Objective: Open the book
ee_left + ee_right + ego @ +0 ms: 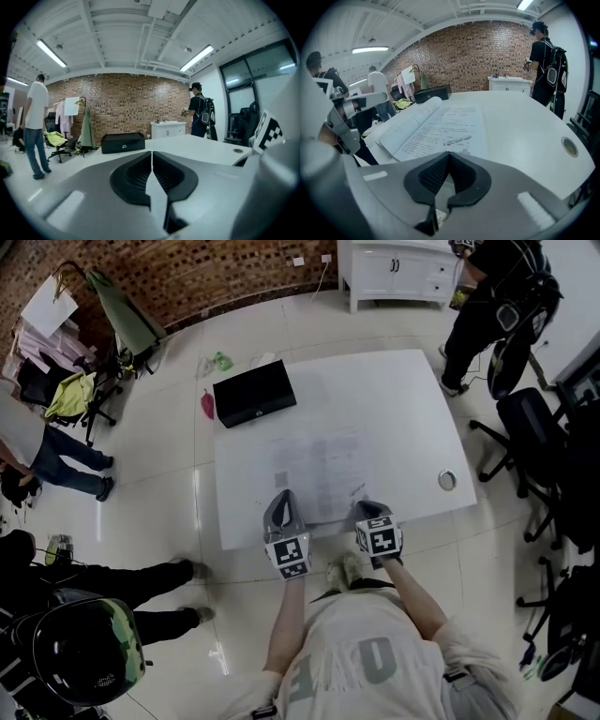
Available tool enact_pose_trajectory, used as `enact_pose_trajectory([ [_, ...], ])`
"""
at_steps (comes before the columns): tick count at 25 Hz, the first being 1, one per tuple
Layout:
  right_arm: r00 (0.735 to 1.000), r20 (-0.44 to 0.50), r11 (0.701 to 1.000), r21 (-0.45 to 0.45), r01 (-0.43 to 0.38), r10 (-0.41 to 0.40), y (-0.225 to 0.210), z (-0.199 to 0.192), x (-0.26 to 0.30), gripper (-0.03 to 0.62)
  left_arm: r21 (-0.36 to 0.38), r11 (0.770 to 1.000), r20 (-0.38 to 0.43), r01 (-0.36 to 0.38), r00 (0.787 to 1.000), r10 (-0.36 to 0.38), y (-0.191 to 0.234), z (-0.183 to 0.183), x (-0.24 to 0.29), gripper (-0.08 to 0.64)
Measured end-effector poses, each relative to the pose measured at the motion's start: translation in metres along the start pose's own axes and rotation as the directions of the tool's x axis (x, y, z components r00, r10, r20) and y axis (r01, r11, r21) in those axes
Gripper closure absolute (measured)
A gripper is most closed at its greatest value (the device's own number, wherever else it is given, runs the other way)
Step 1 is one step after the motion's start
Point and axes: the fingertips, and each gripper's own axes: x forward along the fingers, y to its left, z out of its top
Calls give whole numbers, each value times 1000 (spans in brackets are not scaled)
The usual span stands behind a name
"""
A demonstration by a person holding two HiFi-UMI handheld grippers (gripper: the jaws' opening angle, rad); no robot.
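Note:
The book lies open on the white table, its printed pages facing up. In the right gripper view the book shows its left page curling up off the table. My right gripper sits at the book's near right corner, pointing down at it. Its jaws are shut, with nothing visible between them. My left gripper is raised near the book's near left corner and points almost level across the table. The jaws of this gripper meet at the tips with nothing between them.
A black box stands on the table's far left corner. A round cable hole is near the right edge. Office chairs stand to the right. People stand at the left and far right. A white cabinet is against the brick wall.

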Motion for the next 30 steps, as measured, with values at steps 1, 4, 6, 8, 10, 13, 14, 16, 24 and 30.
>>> enact_pose_trajectory([
  [1, 1000, -2, 1000, 2, 1, -1, 0, 0, 1, 588, -19, 999, 19, 36, 999, -36, -8, 5, 0, 541],
  [4, 1000, -20, 1000, 22, -10, 10, 1, 0, -2, 589, -66, 994, 52, 90, 995, -87, -25, 11, -6, 541],
  [6, 998, 14, 997, 47, -55, 55, 10, 10, -15, 589, -77, 992, 43, 102, 994, -99, -33, 7, -12, 541],
  [8, 990, 82, 991, 57, -119, 115, 25, 26, -34, 589, -87, 989, 33, 116, 993, -114, -39, 2, -20, 540],
  [10, 978, 132, 984, 58, -167, 159, 39, 37, -51, 589, -92, 986, 27, 140, 990, -138, -44, -1, -27, 540],
  [13, 970, 165, 979, 71, -191, 177, 50, 42, -69, 589, -66, 979, 13, 193, 981, -193, -55, -7, -38, 540],
  [14, 970, 169, 979, 76, -191, 176, 53, 42, -73, 589, -57, 976, 3, 210, 978, -210, -57, -11, -42, 540],
  [16, 968, 176, 977, 88, -195, 178, 60, 39, -78, 589, -58, 971, -9, 233, 972, -234, -61, -16, -49, 540],
  [24, 977, 122, 974, 126, -188, 173, 89, -11, -86, 589, 5, 950, -29, 311, 950, -311, -60, -34, -85, 540],
  [30, 972, 140, 976, 78, -203, 191, 113, -15, -98, 589, -40, 969, -9, 244, 970, -244, -32, -35, -108, 540],
])
